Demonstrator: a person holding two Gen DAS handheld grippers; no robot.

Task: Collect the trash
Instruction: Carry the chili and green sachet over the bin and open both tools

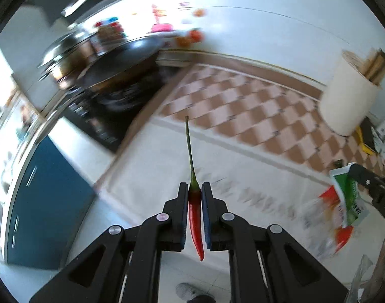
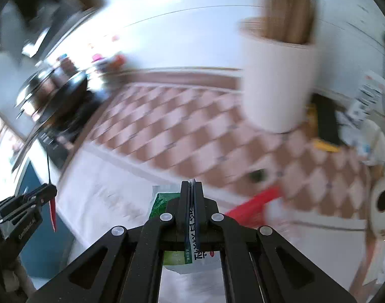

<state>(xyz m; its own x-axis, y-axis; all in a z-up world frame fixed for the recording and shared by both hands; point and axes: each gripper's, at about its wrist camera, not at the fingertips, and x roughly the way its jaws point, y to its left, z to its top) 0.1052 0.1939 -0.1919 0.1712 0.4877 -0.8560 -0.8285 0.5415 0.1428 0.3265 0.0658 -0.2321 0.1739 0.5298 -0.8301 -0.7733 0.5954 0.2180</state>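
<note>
While the left gripper [image 1: 195, 197] clamps a light, soft chili [image 1: 195, 217] mid-frame near its stem, the right gripper [image 2: 191, 189] pinches a thin, limp wrapper [image 2: 164, 199] at its edge.

My left gripper [image 1: 195, 189] is matte black plastic: two flat fingers [image 1: 182, 202] lined on their inner faces with dark blue pads [image 1: 205, 207], each carried on a pair of angled link bars. Four round silver pivot pins [image 1: 162, 217] sit behind the jaws, two on each side, and triangular cut-outs open in the outer bars further back. My right gripper [image 2: 191, 185] is built the same, black with blue-lined fingers [image 2: 184, 197] and four silver pins [image 2: 166, 217]. Seen from the right wrist, my left gripper's side carries small pale lettering, too blurred to read.
</note>
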